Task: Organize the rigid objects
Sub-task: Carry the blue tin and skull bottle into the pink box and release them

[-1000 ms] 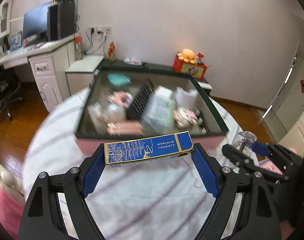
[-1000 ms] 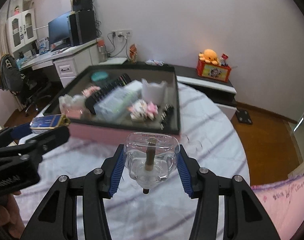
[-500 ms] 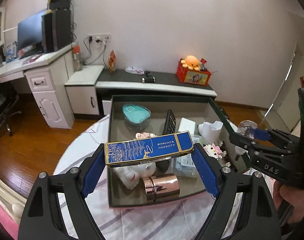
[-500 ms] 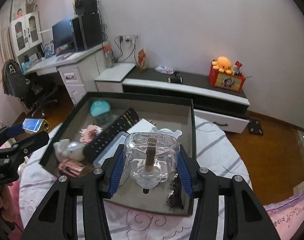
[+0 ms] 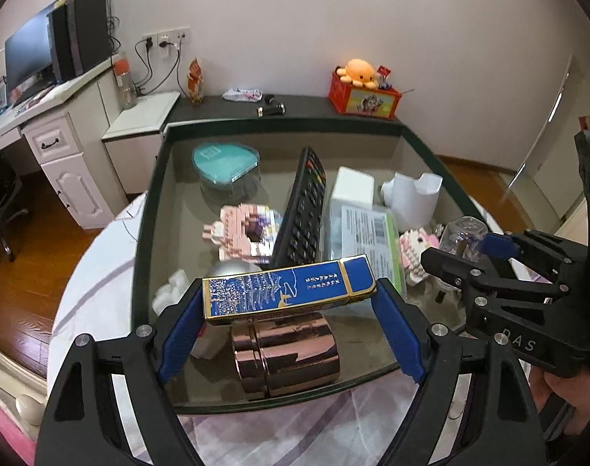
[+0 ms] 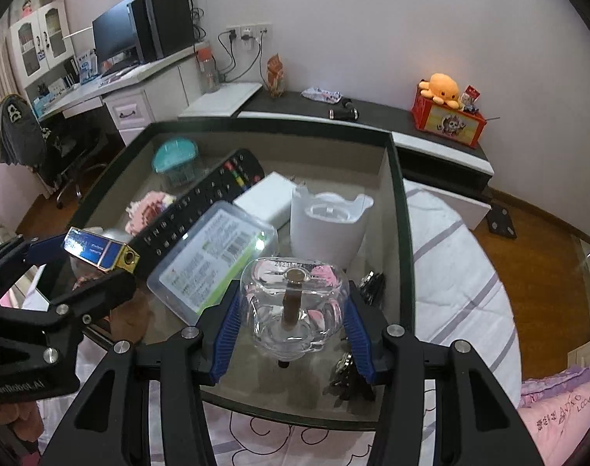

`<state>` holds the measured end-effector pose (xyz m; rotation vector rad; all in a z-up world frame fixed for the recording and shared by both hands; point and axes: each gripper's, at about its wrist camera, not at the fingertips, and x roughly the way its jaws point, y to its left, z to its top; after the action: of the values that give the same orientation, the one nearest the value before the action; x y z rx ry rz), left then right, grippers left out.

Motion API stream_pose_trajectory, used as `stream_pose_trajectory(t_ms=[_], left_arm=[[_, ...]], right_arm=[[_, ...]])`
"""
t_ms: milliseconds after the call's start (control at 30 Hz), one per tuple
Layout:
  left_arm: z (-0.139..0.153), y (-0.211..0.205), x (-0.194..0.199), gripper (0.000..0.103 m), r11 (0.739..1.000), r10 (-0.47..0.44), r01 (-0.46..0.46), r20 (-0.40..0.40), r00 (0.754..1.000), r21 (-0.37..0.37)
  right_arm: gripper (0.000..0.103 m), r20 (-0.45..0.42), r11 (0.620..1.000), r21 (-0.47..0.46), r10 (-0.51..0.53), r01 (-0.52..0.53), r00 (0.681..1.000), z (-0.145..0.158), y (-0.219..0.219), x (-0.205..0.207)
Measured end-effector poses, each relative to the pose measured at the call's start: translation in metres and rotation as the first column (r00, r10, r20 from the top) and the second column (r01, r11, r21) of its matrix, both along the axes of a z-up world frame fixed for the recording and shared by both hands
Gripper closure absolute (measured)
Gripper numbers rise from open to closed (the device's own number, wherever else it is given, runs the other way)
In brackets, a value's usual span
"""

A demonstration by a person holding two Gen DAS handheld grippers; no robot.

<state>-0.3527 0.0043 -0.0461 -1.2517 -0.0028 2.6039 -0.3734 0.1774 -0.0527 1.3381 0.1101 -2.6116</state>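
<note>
Left wrist view shows your left gripper (image 5: pixel 291 310) clamped on the blue box (image 5: pixel 289 295), now hanging over the near end of the storage box (image 5: pixel 279 124) instead of short of it above the cloth. Your right gripper (image 6: pixel 293 322) grips the clear glass bottle (image 6: pixel 295 303) and has likewise come over the box, so both items look ready to be set down in free gaps.

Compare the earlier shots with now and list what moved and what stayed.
Both claws came forward from short of the tray to over it. Unchanged: left claw grips the blue box, right claw grips the glass bottle; tray contents lie as before.
</note>
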Motion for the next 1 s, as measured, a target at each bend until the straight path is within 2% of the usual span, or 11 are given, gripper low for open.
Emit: stream_pose_trajectory(t_ms=[133, 200, 233, 267, 333, 500, 600, 633, 767, 1000], left_arm=[[-0.003, 0.005, 0.002, 0.016, 1.0, -0.007, 0.007, -0.002, 1.0, -0.028], [-0.002, 0.007, 0.003, 0.01, 0.999, -0.01, 0.01, -0.001, 1.0, -0.031], [-0.001, 0.007, 0.004, 0.004, 1.0, -0.012, 0.012, -0.006, 1.0, -0.027], [0.001, 0.007, 0.006, 0.0, 1.0, -0.011, 0.011, -0.013, 1.0, -0.028], [0.004, 0.008, 0.009, 0.0, 0.999, -0.009, 0.008, -0.025, 1.0, -0.031], [0.012, 0.003, 0.016, 0.0, 1.0, 0.007, -0.007, -0.035, 0.999, -0.01], [0.022, -0.002, 0.025, 0.0, 1.0, 0.027, -0.027, -0.065, 0.998, 0.001], [0.027, -0.004, 0.029, 0.0, 0.999, 0.043, -0.043, -0.083, 0.996, 0.001], [0.043, -0.015, 0.045, 0.0, 0.997, 0.078, -0.076, -0.124, 0.989, 0.023], [0.067, -0.025, 0.071, 0.0, 0.99, 0.138, -0.139, -0.174, 0.975, 0.008]], right_arm=[[0.052, 0.008, 1.0, -0.003, 0.002, -0.002, 1.0, -0.002, 0.001, 0.0], [0.051, 0.022, 1.0, 0.017, 0.013, -0.013, 1.0, -0.004, 0.0, -0.001], [0.048, 0.025, 1.0, 0.02, 0.014, -0.014, 1.0, -0.005, 0.0, -0.001], [0.039, 0.025, 1.0, 0.018, 0.013, -0.013, 1.0, -0.006, 0.001, -0.001], [0.026, 0.018, 1.0, 0.0, 0.019, -0.019, 1.0, -0.006, 0.001, 0.0], [0.018, 0.009, 0.999, -0.037, 0.005, -0.005, 1.0, -0.002, 0.004, 0.004], [0.008, 0.01, 0.994, -0.113, 0.004, -0.002, 1.0, 0.002, 0.009, 0.006], [0.0, 0.005, 0.99, -0.141, 0.007, -0.006, 1.0, 0.005, 0.01, 0.007], [0.0, -0.028, 0.989, -0.145, -0.018, 0.014, 0.999, 0.018, 0.009, 0.014], [0.0, -0.072, 0.987, -0.151, -0.057, 0.046, 0.996, 0.044, 0.005, 0.035]])
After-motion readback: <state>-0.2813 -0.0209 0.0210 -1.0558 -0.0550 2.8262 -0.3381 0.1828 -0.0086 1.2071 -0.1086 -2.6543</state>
